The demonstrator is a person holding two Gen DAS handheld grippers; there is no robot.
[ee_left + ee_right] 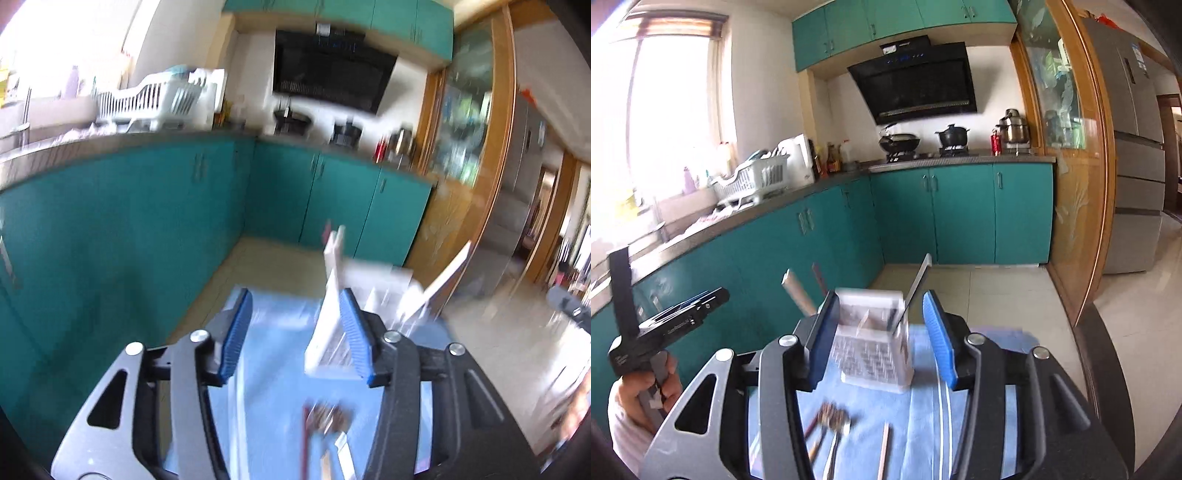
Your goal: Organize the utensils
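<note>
The right tool [881, 334] hangs with its jaws apart, and the white utensil holder [875, 354] stands in the gap between them at 12 o'clock, touching neither pad, so it blocks any straight path forward. Long handles [918, 284] lean out of the holder toward 11 and 1 o'clock and bar the space above it. Nearer, at 6 o'clock, loose cutlery [833, 421] and a chopstick [884, 450] lie on the blue cloth [923, 406] of the worktop, with bare cloth between them. The left tool [299, 332] has clear cloth between its jaws; the holder [325, 332] sits just against its right pad at 1 o'clock. The left hand [646, 391] occupies 9 o'clock.
</note>
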